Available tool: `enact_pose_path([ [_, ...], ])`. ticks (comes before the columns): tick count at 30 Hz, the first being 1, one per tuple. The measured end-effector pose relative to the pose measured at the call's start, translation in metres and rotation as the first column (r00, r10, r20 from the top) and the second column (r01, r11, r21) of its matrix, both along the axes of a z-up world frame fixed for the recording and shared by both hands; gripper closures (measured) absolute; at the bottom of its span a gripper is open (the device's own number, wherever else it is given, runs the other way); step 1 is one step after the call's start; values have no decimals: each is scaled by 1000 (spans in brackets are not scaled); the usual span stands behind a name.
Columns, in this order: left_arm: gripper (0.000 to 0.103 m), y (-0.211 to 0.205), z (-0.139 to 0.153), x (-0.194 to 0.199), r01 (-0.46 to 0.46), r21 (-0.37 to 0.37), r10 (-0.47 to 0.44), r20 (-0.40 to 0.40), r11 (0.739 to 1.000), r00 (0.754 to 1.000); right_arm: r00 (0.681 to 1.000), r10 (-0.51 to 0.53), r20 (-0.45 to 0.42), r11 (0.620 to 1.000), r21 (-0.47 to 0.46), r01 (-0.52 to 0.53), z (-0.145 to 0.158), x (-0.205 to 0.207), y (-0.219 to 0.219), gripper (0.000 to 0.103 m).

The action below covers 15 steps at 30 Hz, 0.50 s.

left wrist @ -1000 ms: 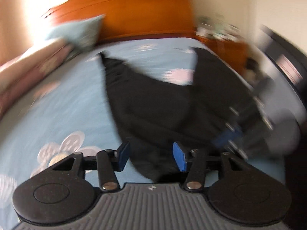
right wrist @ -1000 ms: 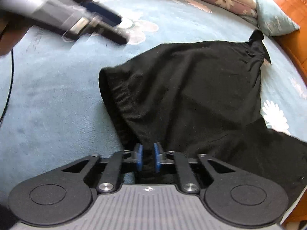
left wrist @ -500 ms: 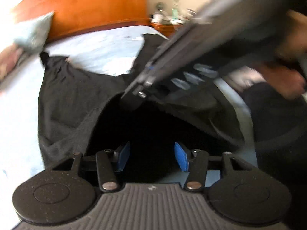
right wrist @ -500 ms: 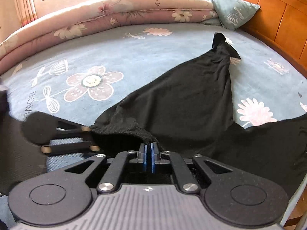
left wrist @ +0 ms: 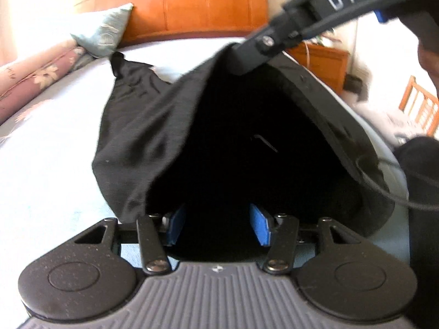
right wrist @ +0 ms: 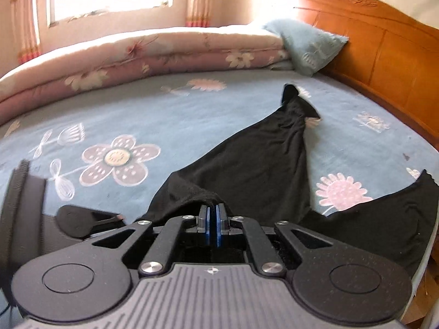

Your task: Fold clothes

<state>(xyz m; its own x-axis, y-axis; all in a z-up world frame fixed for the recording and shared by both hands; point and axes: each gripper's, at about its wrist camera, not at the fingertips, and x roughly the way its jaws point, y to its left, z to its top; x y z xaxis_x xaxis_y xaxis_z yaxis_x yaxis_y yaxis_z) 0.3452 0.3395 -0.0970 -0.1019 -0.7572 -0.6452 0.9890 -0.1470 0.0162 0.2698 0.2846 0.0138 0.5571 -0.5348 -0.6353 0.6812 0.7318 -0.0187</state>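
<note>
A black garment point(right wrist: 247, 170) lies spread on the blue flowered bed sheet point(right wrist: 164, 120), with two leg-like ends reaching toward the headboard. My right gripper point(right wrist: 211, 213) is shut on its near hem and holds that edge up off the bed. From the left wrist view the right gripper point(left wrist: 249, 54) comes in from the upper right, and the cloth point(left wrist: 142, 137) hangs from it like a tent. My left gripper point(left wrist: 216, 216) stands open at the mouth of this dark hollow. Its blue pads point(left wrist: 259, 227) are apart and press on nothing. In the right wrist view the left gripper point(right wrist: 87, 219) shows low on the left.
A folded pink floral quilt point(right wrist: 137, 54) runs along the bed's far side, with a blue-green pillow point(right wrist: 310, 44) against the orange wooden headboard point(right wrist: 384, 54). A wooden nightstand point(left wrist: 321, 60) stands past the bed. A person's hand point(left wrist: 428, 54) and a thin cable point(left wrist: 384, 189) are at the right.
The right gripper closed fully on the hem and rose, lifting the cloth into a tent. The left gripper came in low, right up to the raised opening.
</note>
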Motion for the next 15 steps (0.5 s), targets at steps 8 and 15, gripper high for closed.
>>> enact_pose_path([
  [8, 51, -9, -7, -13, 176, 104, -174, -31, 979, 984, 1000, -5, 7, 1000, 11, 5, 0, 1, -6, 96],
  [15, 50, 30, -8, -33, 479, 122, -489, 357, 869, 796, 1000, 16, -11, 1000, 23, -16, -5, 3, -4, 96],
])
